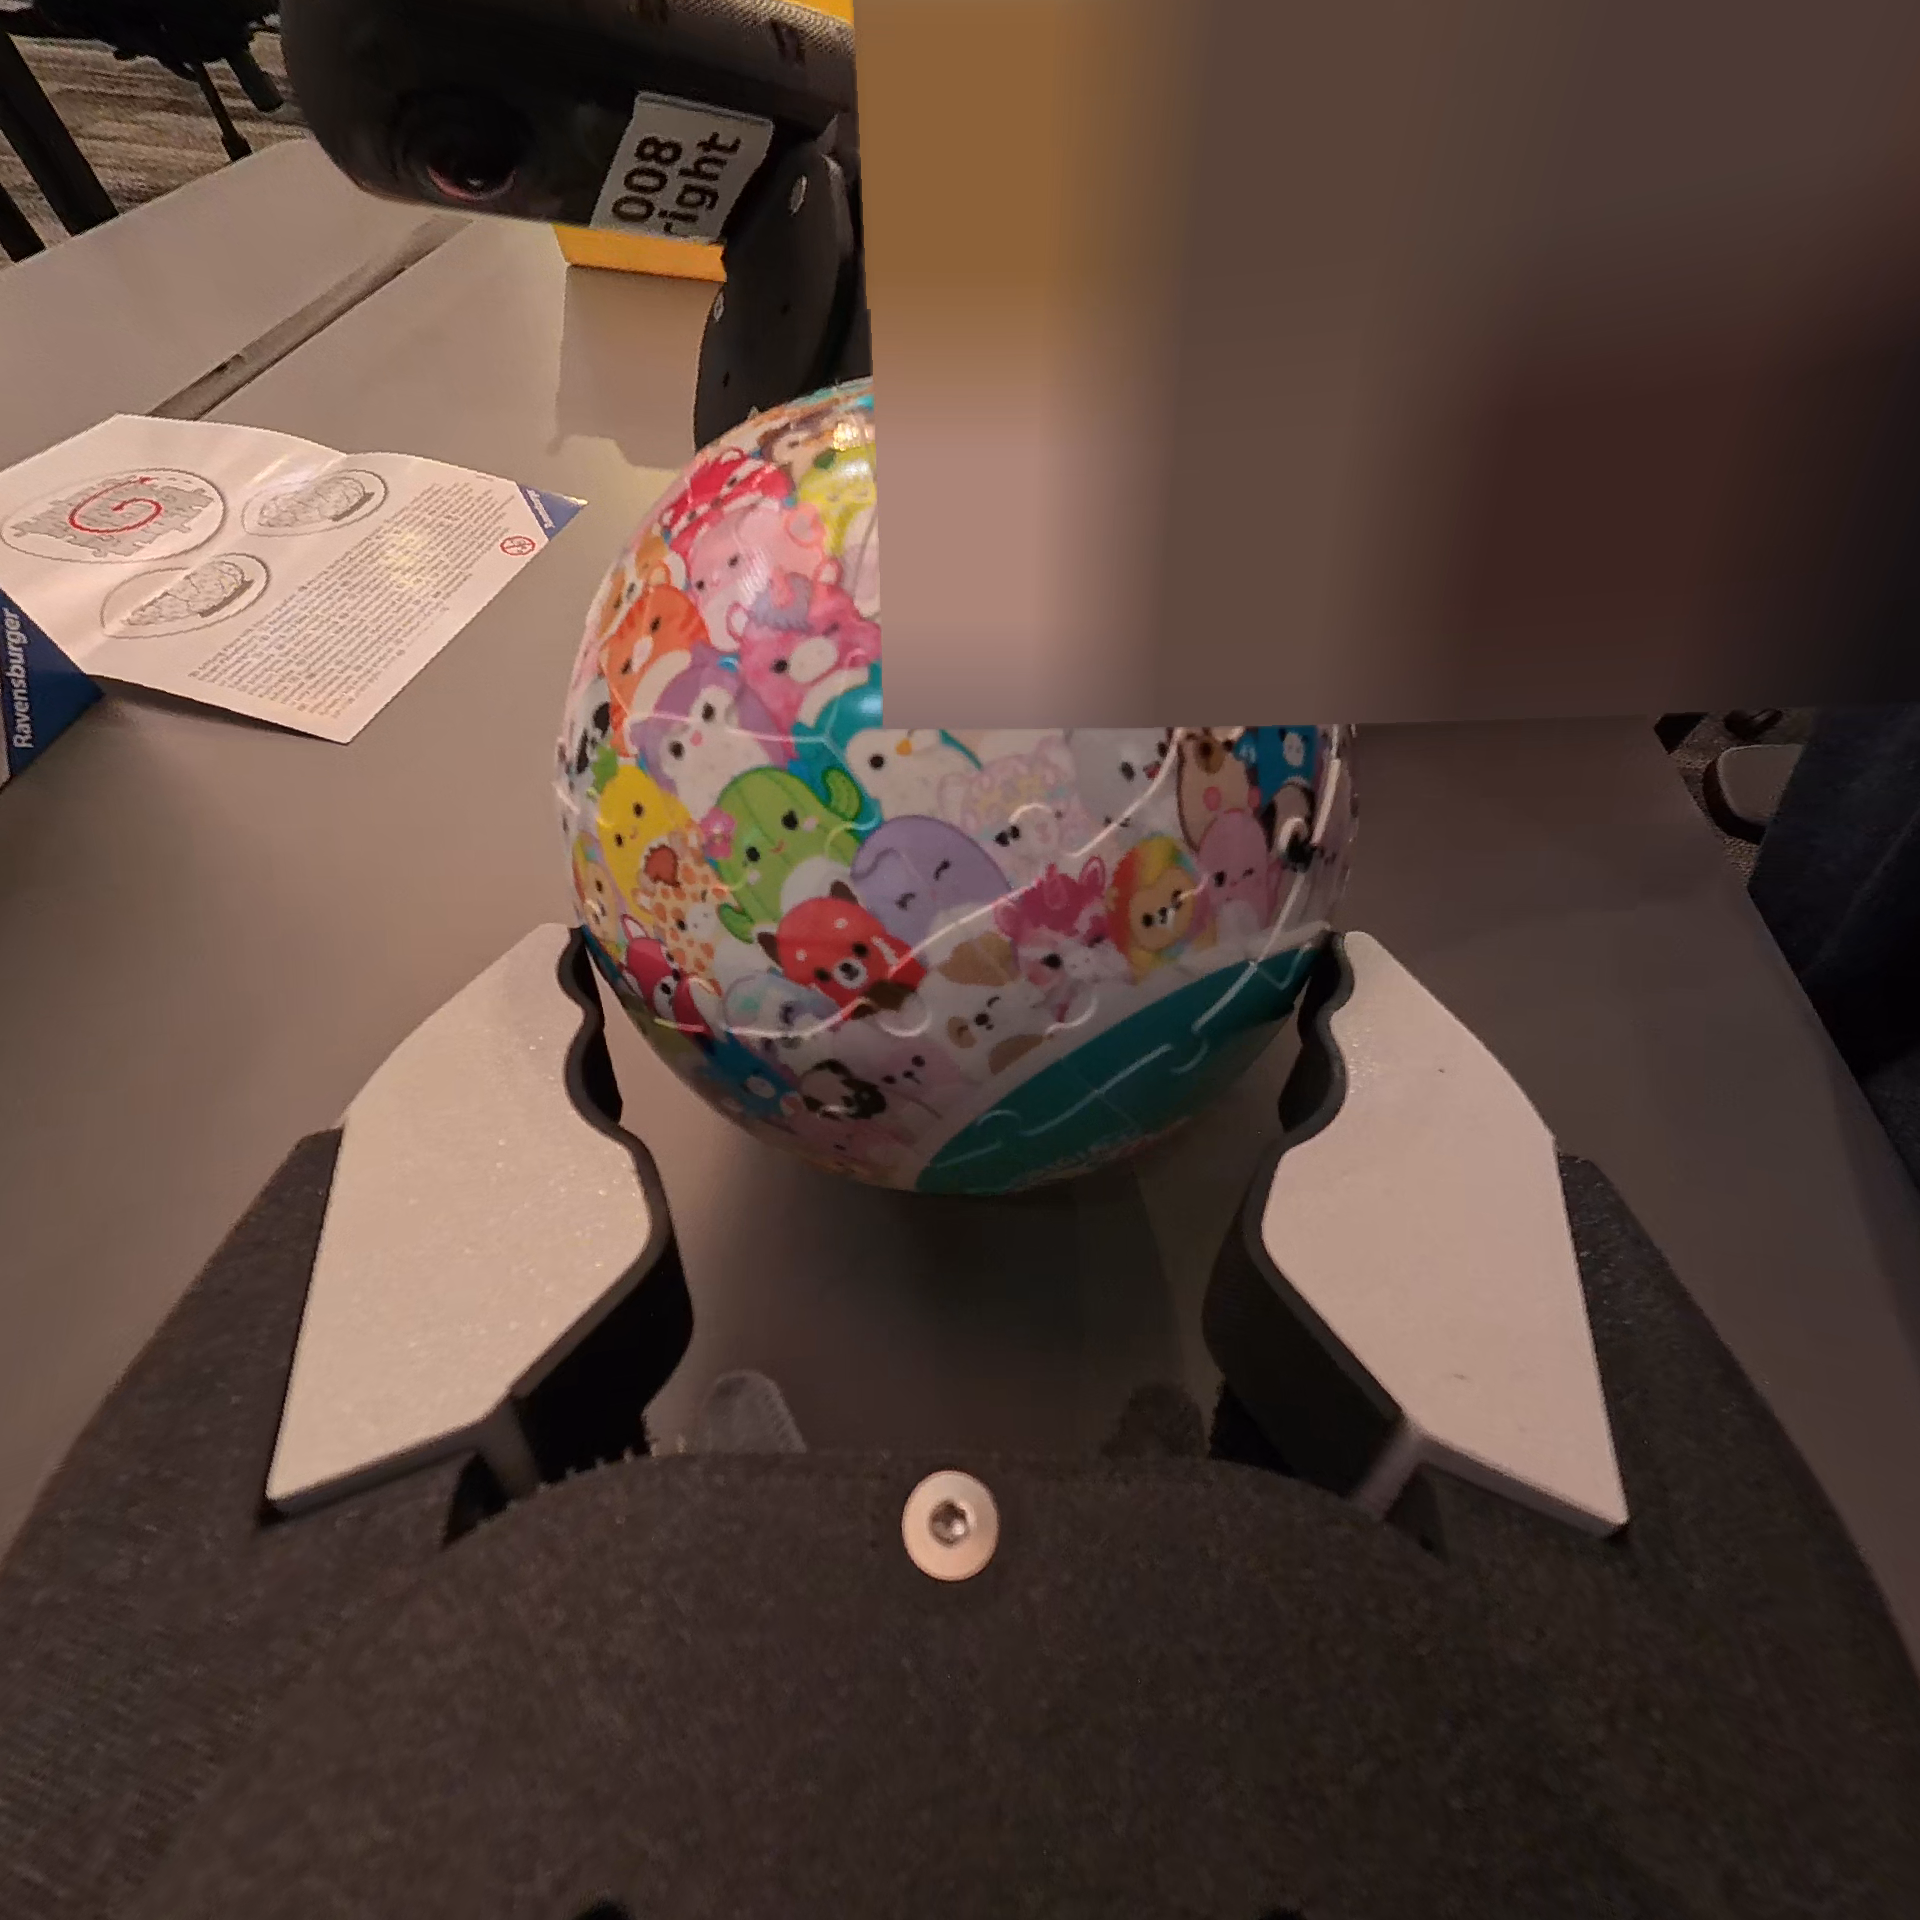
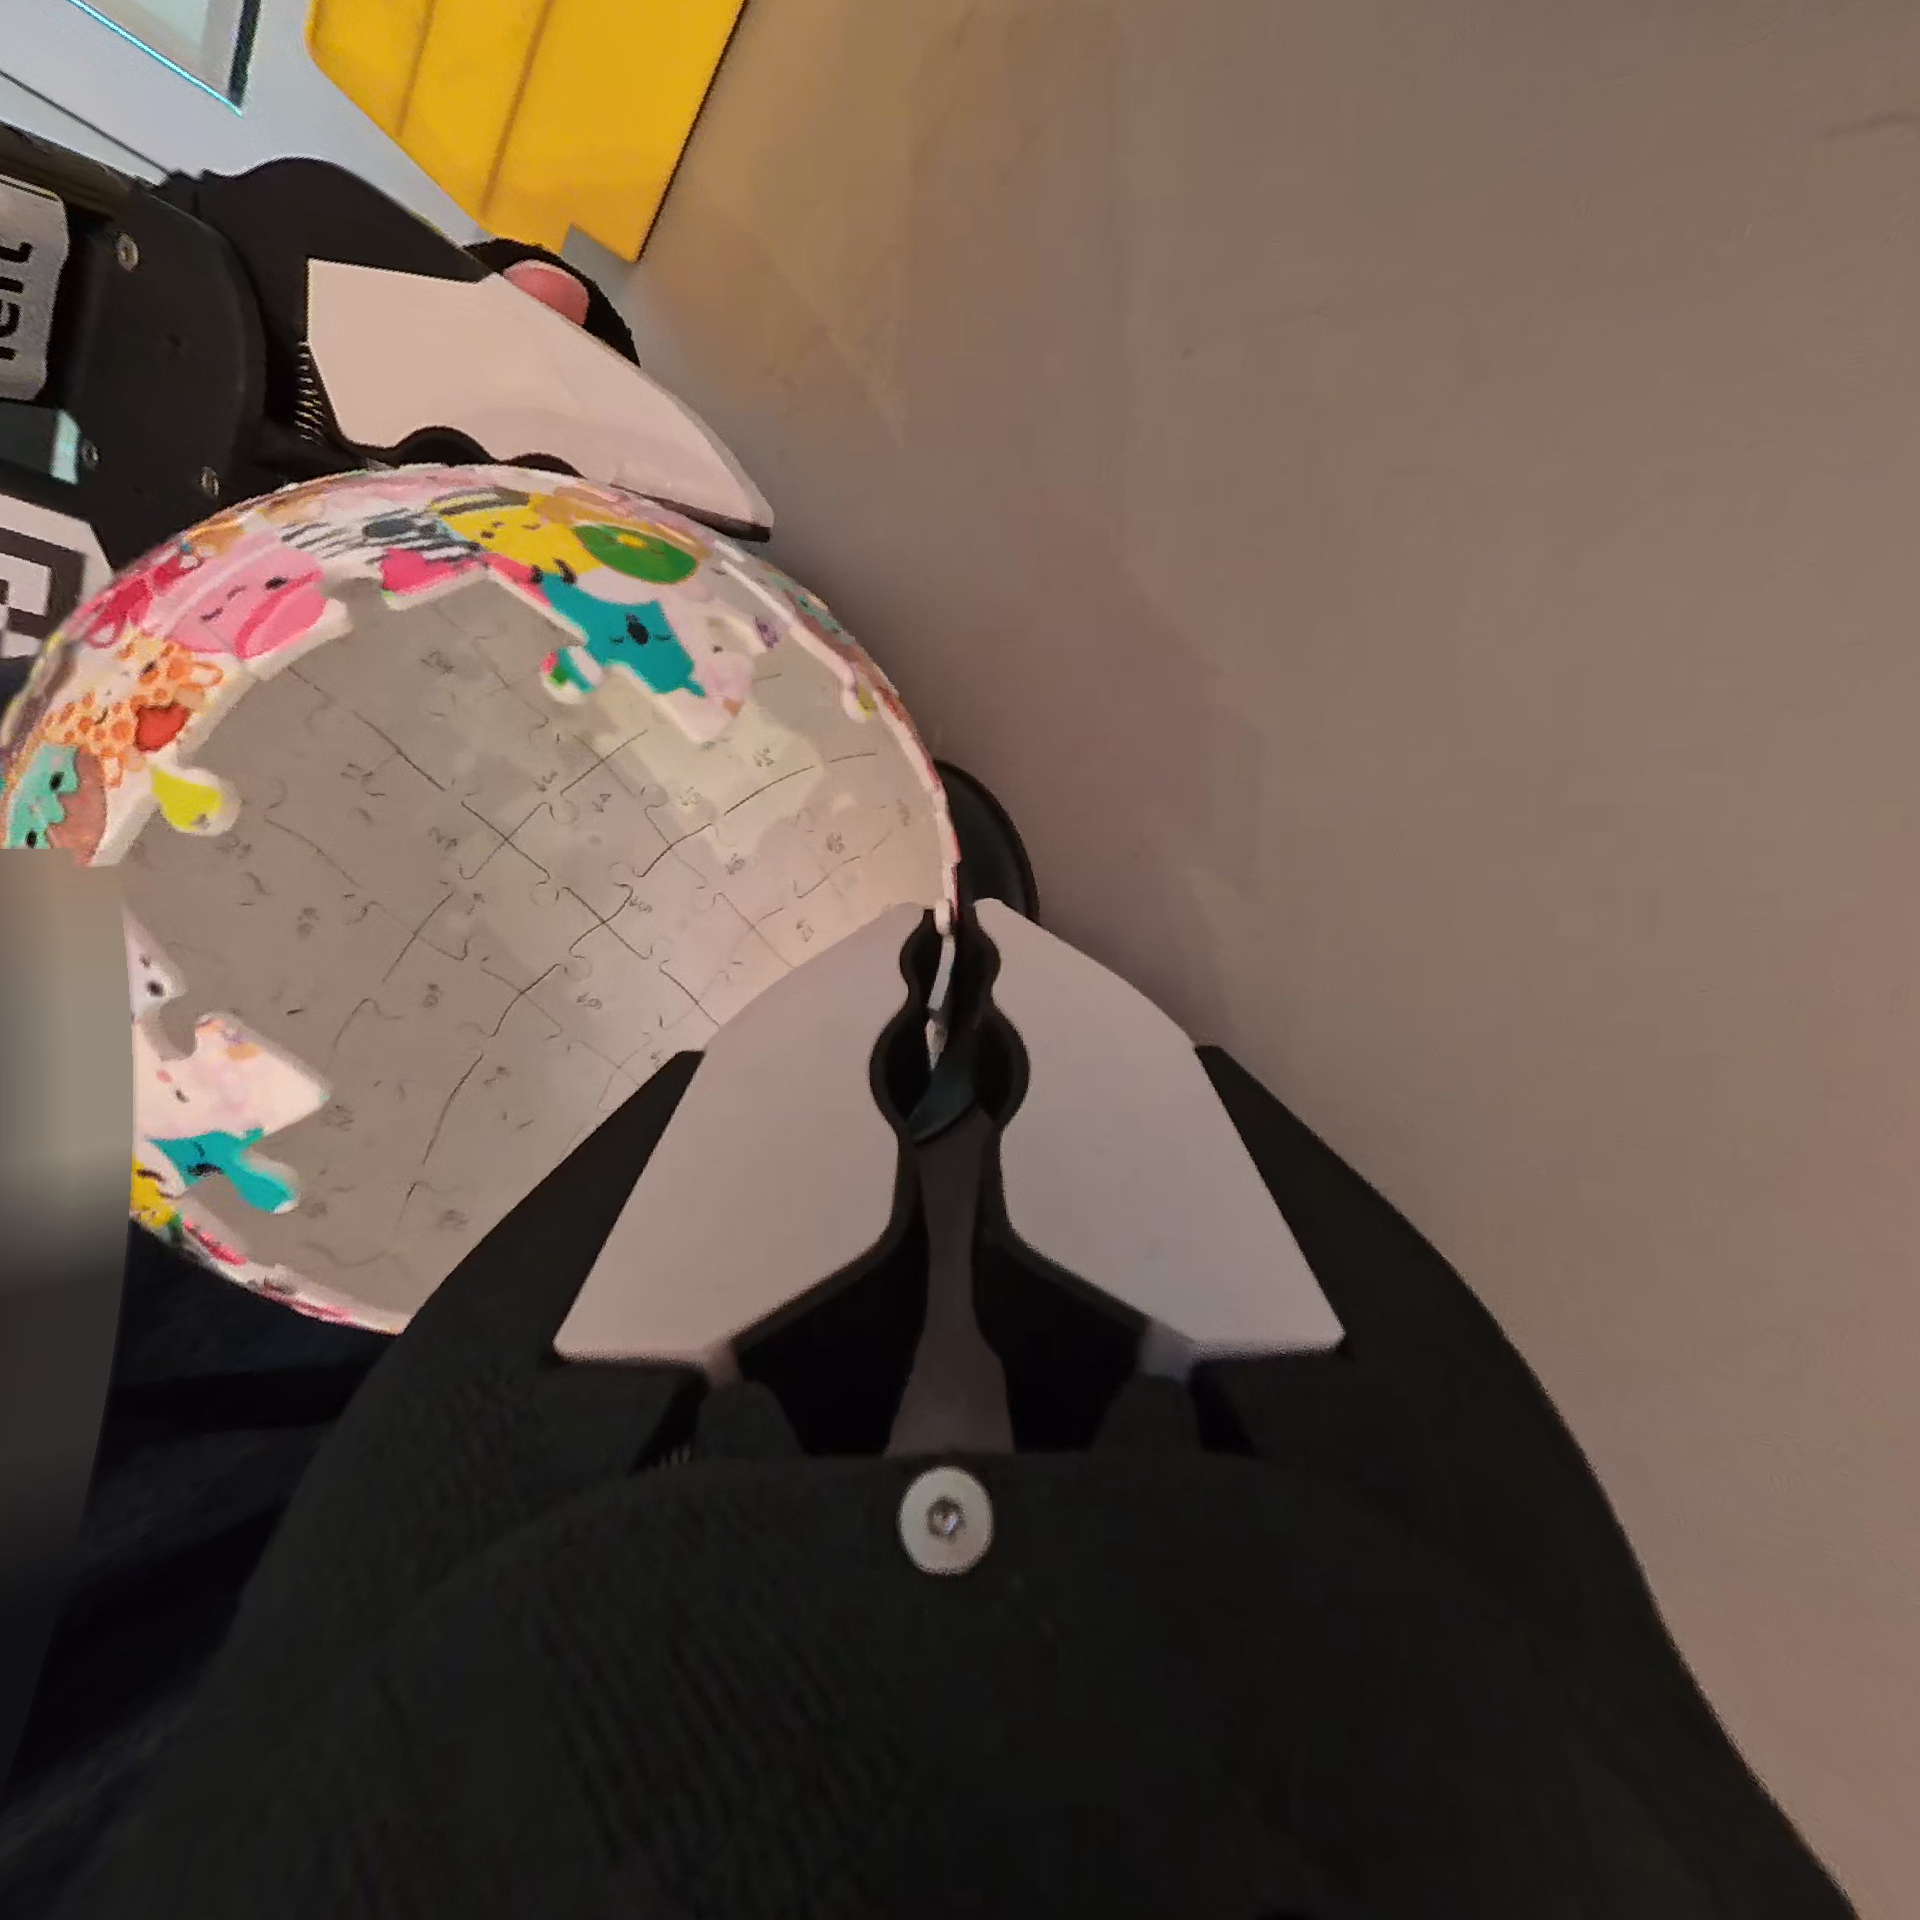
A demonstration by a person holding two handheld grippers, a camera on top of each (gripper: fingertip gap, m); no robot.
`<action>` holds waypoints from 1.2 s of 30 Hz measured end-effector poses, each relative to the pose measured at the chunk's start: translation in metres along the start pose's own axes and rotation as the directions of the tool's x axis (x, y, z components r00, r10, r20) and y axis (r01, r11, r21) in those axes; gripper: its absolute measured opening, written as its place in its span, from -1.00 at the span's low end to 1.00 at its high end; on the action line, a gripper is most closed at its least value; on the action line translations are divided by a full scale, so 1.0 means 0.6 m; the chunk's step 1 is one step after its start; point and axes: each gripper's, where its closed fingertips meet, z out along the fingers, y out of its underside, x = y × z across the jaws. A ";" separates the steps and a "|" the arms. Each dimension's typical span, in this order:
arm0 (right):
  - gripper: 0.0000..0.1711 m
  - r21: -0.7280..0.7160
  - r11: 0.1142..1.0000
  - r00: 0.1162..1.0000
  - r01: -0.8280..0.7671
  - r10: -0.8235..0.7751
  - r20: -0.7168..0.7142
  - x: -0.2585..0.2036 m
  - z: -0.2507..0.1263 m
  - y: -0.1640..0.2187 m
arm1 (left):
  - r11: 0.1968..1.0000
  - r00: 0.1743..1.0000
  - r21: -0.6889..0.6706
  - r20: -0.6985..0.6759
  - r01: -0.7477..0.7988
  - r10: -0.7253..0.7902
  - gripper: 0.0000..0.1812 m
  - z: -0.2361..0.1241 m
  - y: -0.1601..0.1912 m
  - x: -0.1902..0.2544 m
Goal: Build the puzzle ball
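Grey tabletop [image 1: 312,935] fills most of the left wrist view, with a seam running across it toward the far edge and a strip of patterned carpet and dark chair legs beyond. On it sits the puzzle ball [image 1: 831,831], a partly built sphere printed with bright cartoon animals and a teal patch low on its right side. The left gripper [image 1: 951,966] is spread wide around the ball's lower half, its two pale fingers [image 1: 468,1195] standing close against either flank of the ball; whether they actually press on it cannot be told. To the left an unfolded instruction leaflet [image 1: 260,571] lies flat, one corner overlapping a blue box [image 1: 36,696] at the frame edge. A yellow box [image 1: 634,255] stands farther back, partly behind the camera housing of the other gripper. In the right wrist view the ball [image 2: 468,883] shows its open side, the grey inner faces of joined pieces visible through a large gap ringed by coloured edges. The right gripper [image 2: 951,977] is nearly closed at the rim of that opening, pinching a thin puzzle piece [image 2: 940,987] seen edge-on between its tips. The left gripper's white finger [image 2: 540,384] shows beyond the ball's top, with a person's fingertip [image 2: 551,283] just behind it.
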 end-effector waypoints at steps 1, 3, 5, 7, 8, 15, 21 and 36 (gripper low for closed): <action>-0.96 -0.002 1.000 1.000 0.007 -0.007 -0.006 0.000 0.000 0.000 | 1.000 1.000 0.001 -0.001 0.000 0.000 0.38 0.000 0.000 0.000; -0.96 -0.010 1.000 1.000 0.005 -0.005 0.015 -0.002 0.001 0.002 | 1.000 1.000 0.002 -0.003 0.003 -0.003 0.38 -0.001 0.001 0.000; -0.96 0.012 1.000 0.999 -0.024 0.023 0.049 -0.002 0.000 -0.002 | 1.000 1.000 0.001 -0.002 0.000 0.000 0.38 -0.001 0.001 0.000; -0.96 0.006 1.000 0.997 -0.022 0.021 0.070 -0.002 -0.002 -0.001 | 1.000 1.000 -0.002 -0.004 0.002 -0.002 0.38 -0.001 0.003 0.000; -0.96 0.009 1.000 0.998 -0.013 0.013 0.065 -0.002 -0.004 -0.002 | 1.000 1.000 -0.004 -0.004 0.002 -0.002 0.38 -0.001 0.004 0.000; -0.93 0.046 0.999 0.996 -0.021 0.017 0.082 -0.002 -0.012 -0.011 | 1.000 1.000 -0.007 -0.003 0.007 -0.007 0.37 0.000 0.006 -0.002; -0.89 0.032 0.999 0.999 0.022 -0.024 0.043 0.002 -0.021 -0.010 | 1.000 1.000 -0.008 -0.005 0.009 -0.009 0.37 0.002 0.005 0.000; -0.94 -0.110 0.993 0.998 0.034 -0.029 0.054 -0.003 -0.009 0.029 | 1.000 1.000 0.000 -0.011 -0.002 0.002 0.37 0.003 0.000 0.003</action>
